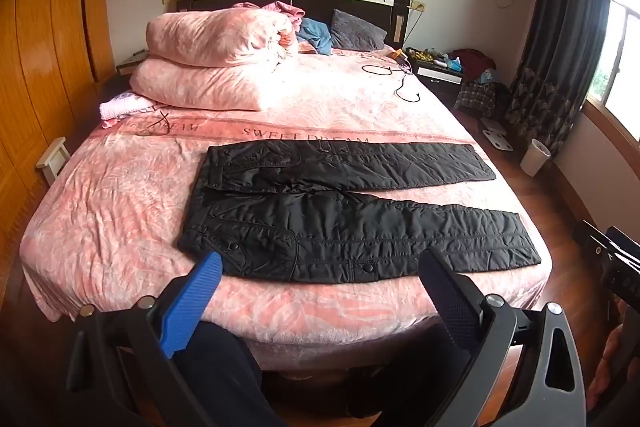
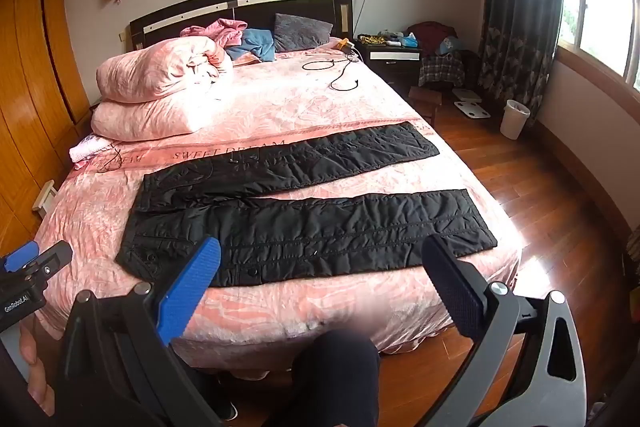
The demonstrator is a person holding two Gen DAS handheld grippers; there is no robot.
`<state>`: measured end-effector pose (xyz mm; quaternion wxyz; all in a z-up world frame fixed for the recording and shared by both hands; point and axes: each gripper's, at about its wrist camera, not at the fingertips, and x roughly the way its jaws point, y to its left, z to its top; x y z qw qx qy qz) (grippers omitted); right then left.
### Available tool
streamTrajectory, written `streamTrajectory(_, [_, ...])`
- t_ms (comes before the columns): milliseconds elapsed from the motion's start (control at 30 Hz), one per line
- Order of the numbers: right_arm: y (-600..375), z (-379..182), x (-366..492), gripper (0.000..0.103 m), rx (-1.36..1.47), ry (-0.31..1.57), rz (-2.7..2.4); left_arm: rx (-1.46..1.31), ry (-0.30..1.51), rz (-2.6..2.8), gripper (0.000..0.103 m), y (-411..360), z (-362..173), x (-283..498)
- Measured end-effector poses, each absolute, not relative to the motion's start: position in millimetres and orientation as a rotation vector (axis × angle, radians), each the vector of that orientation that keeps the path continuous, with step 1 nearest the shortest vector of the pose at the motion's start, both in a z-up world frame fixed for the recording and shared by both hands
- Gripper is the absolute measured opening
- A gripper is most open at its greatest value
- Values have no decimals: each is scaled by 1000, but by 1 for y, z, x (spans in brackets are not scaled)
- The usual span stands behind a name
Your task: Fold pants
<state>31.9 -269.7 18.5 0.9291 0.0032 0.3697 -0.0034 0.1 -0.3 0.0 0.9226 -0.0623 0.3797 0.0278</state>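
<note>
Black quilted pants (image 1: 344, 211) lie spread flat on the pink bed (image 1: 120, 195), waist to the left, both legs running right and parted in a V. They also show in the right wrist view (image 2: 304, 211). My left gripper (image 1: 320, 271) is open and empty, held above the bed's near edge in front of the near leg. My right gripper (image 2: 322, 263) is open and empty, also short of the near edge. The left gripper's tip (image 2: 28, 267) shows at the right wrist view's left edge.
A folded pink duvet (image 1: 216, 63) and pillows sit at the head of the bed. A black cable (image 1: 400, 83) lies on the far right of the bed. A nightstand (image 1: 440, 71), a white bin (image 1: 534, 157) and wooden floor lie to the right. A wooden wardrobe (image 1: 44, 47) stands to the left.
</note>
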Motion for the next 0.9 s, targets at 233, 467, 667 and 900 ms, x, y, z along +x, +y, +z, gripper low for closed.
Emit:
streamTrajectory(233, [-269,19,33,101,4,753,-6,-129,777,56,99,0,0,0])
streamTrajectory(467, [-271,20,32,101,9,745,-5,-124,776,64,99,0,0,1])
streamTrajectory(667, [-271,20,33,101,6,746,-7,-124,777,66,99,0,0,1])
streamTrajectory(900, [-270,21,33,101,3,744,-11,-123,777,65,99,0,-1,1])
